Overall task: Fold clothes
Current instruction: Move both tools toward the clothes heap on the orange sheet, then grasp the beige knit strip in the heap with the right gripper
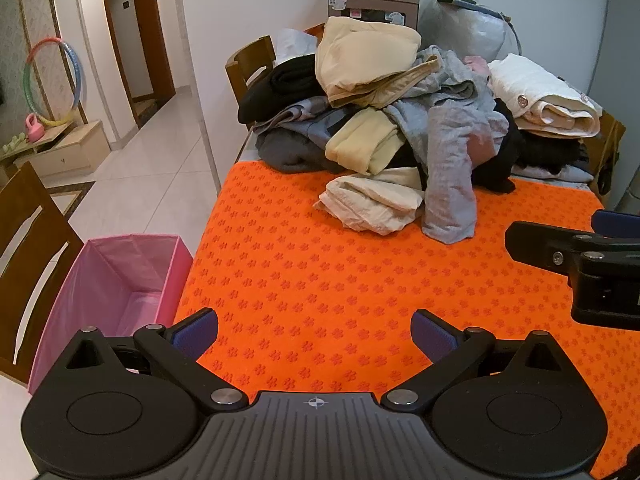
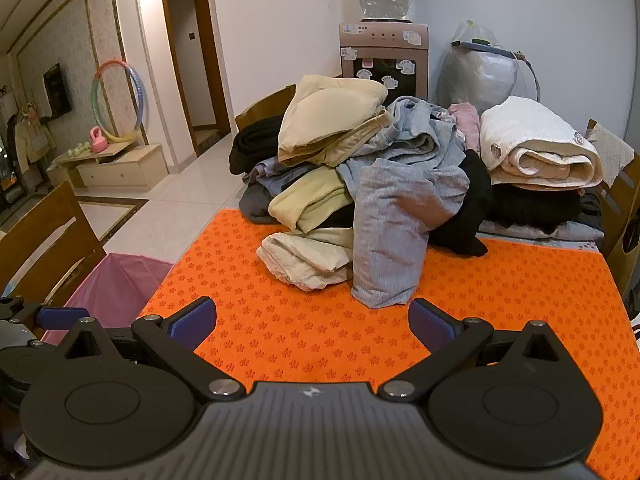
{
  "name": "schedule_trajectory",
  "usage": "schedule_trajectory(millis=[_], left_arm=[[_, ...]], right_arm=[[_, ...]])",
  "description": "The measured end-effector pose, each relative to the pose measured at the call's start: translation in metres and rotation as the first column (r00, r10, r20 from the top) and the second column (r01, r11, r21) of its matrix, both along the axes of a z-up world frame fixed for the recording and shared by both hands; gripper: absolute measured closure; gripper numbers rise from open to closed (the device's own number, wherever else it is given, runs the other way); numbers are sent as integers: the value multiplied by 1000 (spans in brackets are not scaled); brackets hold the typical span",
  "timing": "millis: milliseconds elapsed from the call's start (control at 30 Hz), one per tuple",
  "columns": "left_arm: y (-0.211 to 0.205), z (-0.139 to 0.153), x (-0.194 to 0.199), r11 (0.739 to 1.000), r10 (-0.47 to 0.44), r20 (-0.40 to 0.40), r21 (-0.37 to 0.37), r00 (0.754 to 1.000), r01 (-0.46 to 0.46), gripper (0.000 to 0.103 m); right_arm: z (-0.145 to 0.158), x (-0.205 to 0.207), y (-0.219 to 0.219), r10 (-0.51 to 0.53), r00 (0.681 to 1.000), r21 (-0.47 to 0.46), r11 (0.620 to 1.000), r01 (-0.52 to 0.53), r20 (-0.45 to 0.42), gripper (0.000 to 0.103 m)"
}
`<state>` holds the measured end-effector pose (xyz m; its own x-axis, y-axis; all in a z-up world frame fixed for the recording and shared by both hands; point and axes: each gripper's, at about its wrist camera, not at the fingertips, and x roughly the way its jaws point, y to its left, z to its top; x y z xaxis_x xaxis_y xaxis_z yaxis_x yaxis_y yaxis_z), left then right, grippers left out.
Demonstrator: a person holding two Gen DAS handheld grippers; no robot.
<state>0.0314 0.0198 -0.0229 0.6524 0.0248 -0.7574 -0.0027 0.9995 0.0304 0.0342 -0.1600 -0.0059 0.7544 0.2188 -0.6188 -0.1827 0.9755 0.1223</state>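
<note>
**Tech A:** Left wrist view first. Orange cloth with a small flower print covers the worktop [image 1: 320,280]; its near half is bare. The clothes pile [image 1: 400,120] sits at the far end. A grey garment [image 1: 450,184] hangs down the front of the pile onto the cloth, with a cream garment [image 1: 372,204] just beside it. A pink fabric bin [image 1: 120,280] stands beside the worktop's left edge. The left gripper [image 1: 316,340] has its jaws wide apart and holds nothing. The right gripper [image 1: 560,256] enters from the right edge; its jaw state cannot be told from here.

**Tech B:** Right wrist view?

**Tech A:** The right gripper [image 2: 312,328] has its jaws spread and is empty. The grey garment [image 2: 392,240] lies nearest it, knit-textured and limp. Behind are a rolled white quilted item [image 2: 540,148] with buttons and a tan folded piece [image 2: 332,116] on top.

**Tech B:** Recommended procedure?

**Tech A:** Judgement only: take the grey garment by its free lower edge, pinch one layer, and draw it toward the bare cloth. Pull low and slow, as the stacked items above could slide.
</note>
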Motion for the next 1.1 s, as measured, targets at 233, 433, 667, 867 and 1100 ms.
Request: schedule_trajectory(millis=[233, 433, 667, 867, 1100], left_arm=[[4, -4, 3, 1000, 12, -14, -6, 1000, -13, 1], [6, -7, 7, 1000, 18, -23, -3, 1000, -18, 1], [12, -15, 17, 999, 31, -35, 7, 999, -31, 1], [20, -21, 31, 998, 53, -22, 24, 998, -52, 1], [23, -34, 53, 998, 43, -40, 38, 998, -42, 1]], right_arm=[[-1, 2, 1, -5, 1000, 3, 1000, 5, -9, 0], [-4, 7, 2, -1, 1000, -1, 1000, 1, -14, 0], [-10, 21, 2, 15, 1000, -24, 1000, -15, -27, 0], [-19, 49, 4, 42, 999, -56, 997, -44, -32, 6], [-35, 102, 14, 97, 994, -71, 992, -100, -40, 24]])
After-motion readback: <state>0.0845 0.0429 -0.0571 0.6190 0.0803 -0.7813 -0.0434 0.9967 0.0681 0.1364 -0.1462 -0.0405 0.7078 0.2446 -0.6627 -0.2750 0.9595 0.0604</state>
